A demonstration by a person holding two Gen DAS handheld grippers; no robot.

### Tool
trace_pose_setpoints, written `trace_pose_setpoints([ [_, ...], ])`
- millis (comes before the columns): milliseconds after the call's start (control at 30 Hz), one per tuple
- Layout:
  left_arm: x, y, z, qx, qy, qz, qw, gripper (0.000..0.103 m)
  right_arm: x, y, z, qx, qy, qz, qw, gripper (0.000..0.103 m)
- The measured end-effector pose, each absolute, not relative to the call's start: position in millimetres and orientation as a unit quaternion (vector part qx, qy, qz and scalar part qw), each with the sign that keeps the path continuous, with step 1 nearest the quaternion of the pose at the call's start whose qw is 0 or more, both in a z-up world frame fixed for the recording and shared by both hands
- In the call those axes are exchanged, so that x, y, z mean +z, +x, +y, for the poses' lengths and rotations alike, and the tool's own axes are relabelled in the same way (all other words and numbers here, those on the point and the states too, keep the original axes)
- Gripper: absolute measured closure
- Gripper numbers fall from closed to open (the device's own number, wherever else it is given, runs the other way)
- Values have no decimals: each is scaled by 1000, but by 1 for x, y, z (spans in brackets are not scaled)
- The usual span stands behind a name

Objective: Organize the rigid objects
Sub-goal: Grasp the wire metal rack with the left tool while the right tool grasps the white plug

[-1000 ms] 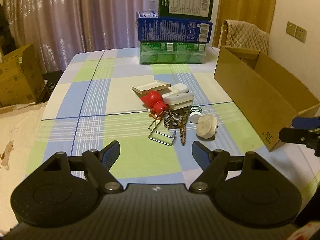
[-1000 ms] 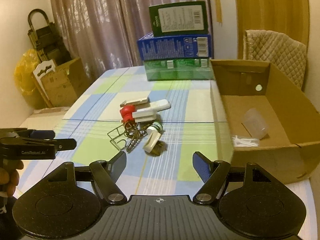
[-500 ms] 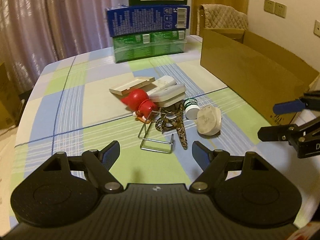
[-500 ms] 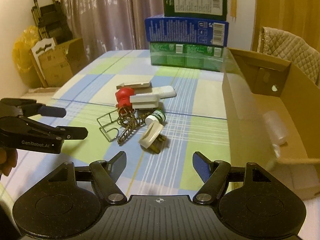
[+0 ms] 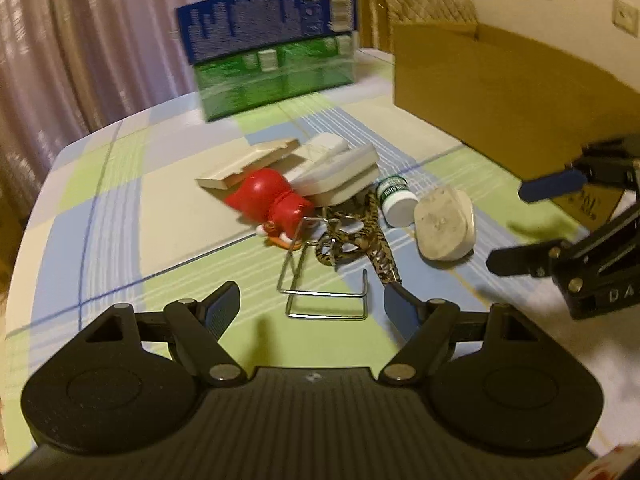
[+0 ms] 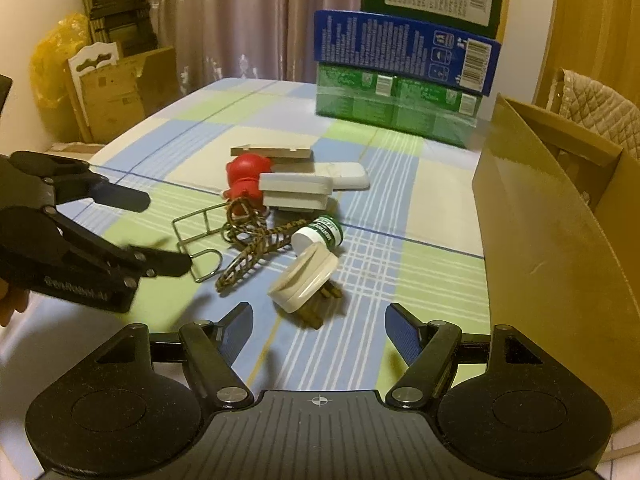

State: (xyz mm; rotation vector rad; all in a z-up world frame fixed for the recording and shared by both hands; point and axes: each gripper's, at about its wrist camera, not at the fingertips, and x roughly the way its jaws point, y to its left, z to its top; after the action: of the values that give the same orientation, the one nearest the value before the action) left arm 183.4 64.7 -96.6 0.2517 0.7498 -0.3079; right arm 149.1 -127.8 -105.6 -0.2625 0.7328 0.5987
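Your cardboard box (image 6: pixel 560 216) stood to the right of your right gripper (image 6: pixel 319 326); its near wall hid the inside, so you could not tell what it held. Both grippers were wide apart and held nothing. The pile lay on the table (image 6: pixel 400 280) just ahead of them: a white plug (image 6: pixel 304 280), a green-labelled bottle (image 6: pixel 320 234), patterned scissors (image 5: pixel 372 236), a wire clip (image 5: pixel 320 292), a red toy (image 5: pixel 272 200) and white cases (image 6: pixel 296 194). Only the right view showed the plug's prongs and the whole stack of 3 boxes (image 6: pixel 404 60); only the left view showed your left gripper (image 5: pixel 312 312) over the wire clip.
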Motion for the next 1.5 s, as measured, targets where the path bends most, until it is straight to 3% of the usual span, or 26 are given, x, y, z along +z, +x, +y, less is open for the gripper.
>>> trace_pose_setpoints([
  [167,-104,197,63,-164,120,362,910,30,-108,153,-129,286,-126,353,882,33],
  [333,-110,205,61,-168,119,366,907,37,-112,156,-132,281,-122,356,883,33],
  [433,-113,209,60,-171,120,371,905,50,-113,156,-133,279,-121,359,882,33],
  [600,-110,210,62,-157,86,391,903,54,-113,159,-128,290,-132,351,881,33],
  [833,-106,188,71,-62,30,415,907,54,-112,161,-112,317,-179,318,875,33],
  [1200,-112,188,66,-63,56,405,910,48,-133,161,-87,359,-310,267,839,34],
  [1333,-112,189,64,-63,63,399,913,46,-139,162,-80,362,-334,261,830,48],
  [1500,-113,189,66,-62,62,399,913,46,-139,163,-80,347,-326,268,837,51],
])
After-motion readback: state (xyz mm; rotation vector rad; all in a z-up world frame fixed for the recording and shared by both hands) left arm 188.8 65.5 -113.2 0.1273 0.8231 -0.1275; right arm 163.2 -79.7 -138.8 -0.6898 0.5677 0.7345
